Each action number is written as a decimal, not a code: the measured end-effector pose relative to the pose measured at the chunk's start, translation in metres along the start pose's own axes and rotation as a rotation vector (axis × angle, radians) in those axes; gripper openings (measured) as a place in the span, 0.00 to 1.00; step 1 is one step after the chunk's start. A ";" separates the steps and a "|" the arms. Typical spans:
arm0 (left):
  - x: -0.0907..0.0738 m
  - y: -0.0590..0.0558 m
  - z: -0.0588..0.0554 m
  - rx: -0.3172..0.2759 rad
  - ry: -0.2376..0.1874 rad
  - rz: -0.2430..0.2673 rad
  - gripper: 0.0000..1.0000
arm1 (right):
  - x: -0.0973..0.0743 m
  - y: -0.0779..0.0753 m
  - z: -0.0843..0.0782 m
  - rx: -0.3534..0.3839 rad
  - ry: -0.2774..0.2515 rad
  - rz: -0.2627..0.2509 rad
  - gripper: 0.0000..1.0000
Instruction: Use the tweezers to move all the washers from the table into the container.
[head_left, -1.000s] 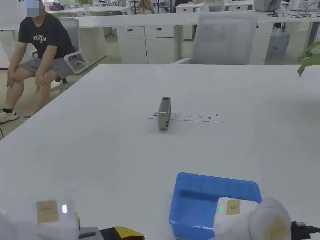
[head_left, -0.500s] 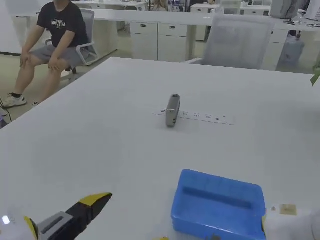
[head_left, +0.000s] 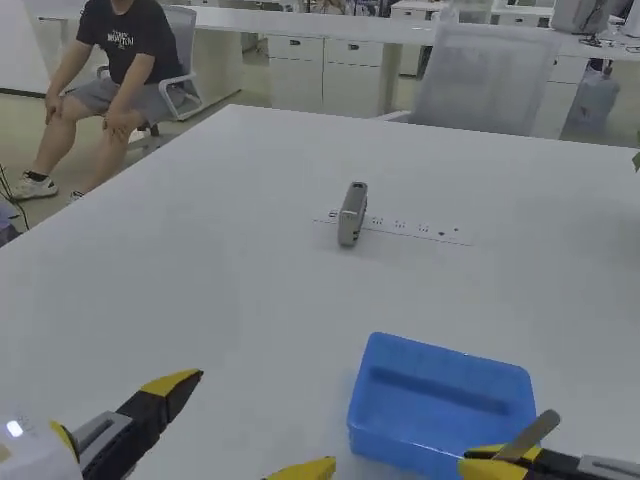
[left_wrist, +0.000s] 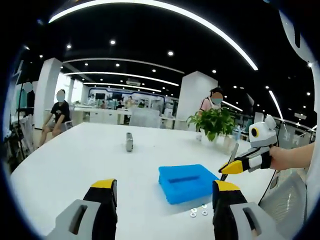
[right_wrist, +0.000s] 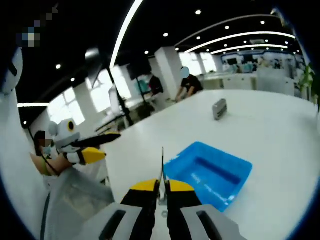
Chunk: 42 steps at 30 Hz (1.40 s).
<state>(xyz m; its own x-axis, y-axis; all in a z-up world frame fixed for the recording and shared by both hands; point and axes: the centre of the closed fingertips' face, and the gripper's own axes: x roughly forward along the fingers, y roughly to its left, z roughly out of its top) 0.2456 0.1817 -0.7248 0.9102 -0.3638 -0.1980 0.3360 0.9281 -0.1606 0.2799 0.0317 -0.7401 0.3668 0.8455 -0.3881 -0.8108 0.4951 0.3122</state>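
Bright, even light from ceiling lights (left_wrist: 170, 52); worktop (head_left: 200, 290) nearly shadowless; fisheye bends edges; right gripper view blurred.

Open office — white desks (head_left: 300, 22), swivel chair (head_left: 480, 80).

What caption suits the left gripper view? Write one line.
Open left gripper faces the blue container and washers on the table; right gripper holds tweezers.

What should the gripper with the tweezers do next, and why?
Probably bring the right gripper down so the tweezers it is shut on reach the washers. The washers lie on the table right beside the blue container, and the tweezers are up in the air, off to one side of them.
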 end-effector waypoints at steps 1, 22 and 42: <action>0.000 0.000 -0.001 -0.005 0.003 -0.003 0.78 | -0.002 -0.005 0.004 0.002 -0.009 -0.014 0.03; 0.000 -0.003 -0.007 0.004 0.039 -0.016 0.72 | 0.024 -0.092 -0.011 -0.061 0.091 -0.229 0.03; 0.000 -0.006 -0.013 0.007 0.076 -0.027 0.69 | 0.034 -0.102 -0.027 -0.144 0.178 -0.212 0.03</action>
<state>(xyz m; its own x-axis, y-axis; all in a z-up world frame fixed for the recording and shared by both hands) 0.2405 0.1752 -0.7364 0.8798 -0.3938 -0.2663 0.3624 0.9181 -0.1603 0.3626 0.0048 -0.8080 0.4593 0.6719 -0.5810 -0.7859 0.6122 0.0866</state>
